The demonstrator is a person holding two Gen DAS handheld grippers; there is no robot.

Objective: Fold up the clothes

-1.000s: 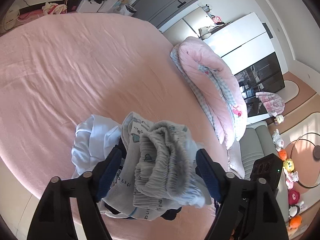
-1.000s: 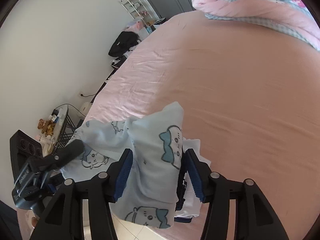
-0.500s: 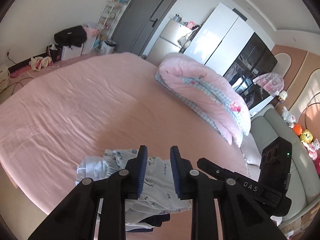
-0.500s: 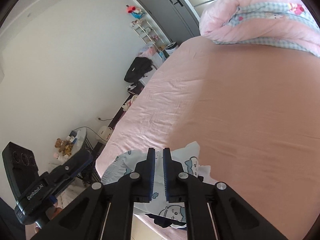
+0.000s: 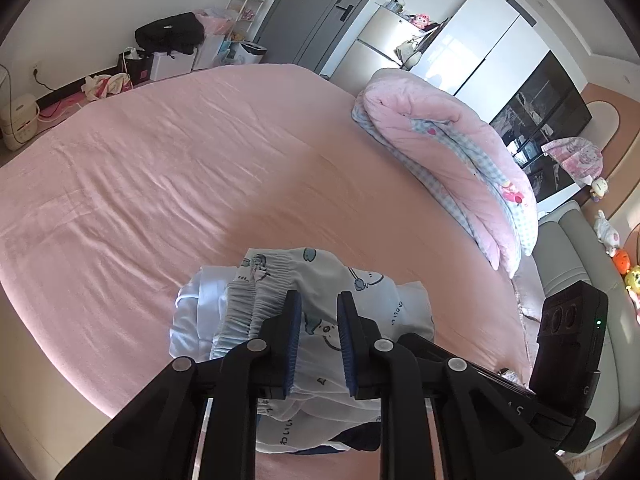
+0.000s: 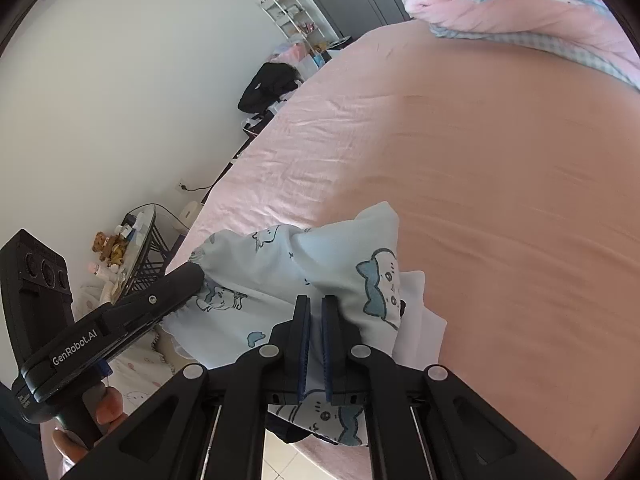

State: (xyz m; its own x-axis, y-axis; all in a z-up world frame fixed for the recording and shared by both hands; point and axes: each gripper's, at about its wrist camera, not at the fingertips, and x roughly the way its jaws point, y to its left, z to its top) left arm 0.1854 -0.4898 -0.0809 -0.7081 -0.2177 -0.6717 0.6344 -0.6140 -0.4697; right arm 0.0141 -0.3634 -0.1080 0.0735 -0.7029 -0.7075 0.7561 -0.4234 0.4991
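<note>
A light blue garment (image 5: 352,280) with cartoon cat prints and an elastic waistband lies bunched near the front edge of the pink bed (image 5: 200,160). My left gripper (image 5: 319,300) is shut on its gathered waistband side. In the right wrist view the left gripper's finger (image 6: 188,280) bites the garment's (image 6: 288,264) left edge. My right gripper (image 6: 316,302) is shut on a fold of the same cloth, pads almost together. A white garment (image 5: 188,308) and a dark one (image 5: 360,436) lie under it.
A folded pink quilt (image 5: 452,152) lies along the bed's far right side. A glass side table (image 6: 140,232) with small items stands beside the bed on the left. A hand (image 6: 108,408) holds the left gripper's handle. A grey sofa (image 5: 572,240) sits beyond the bed.
Both grippers stood wide around the bunched clothes a second ago. Their jaws have since shut on the blue garment, and its cloth now stretches between them.
</note>
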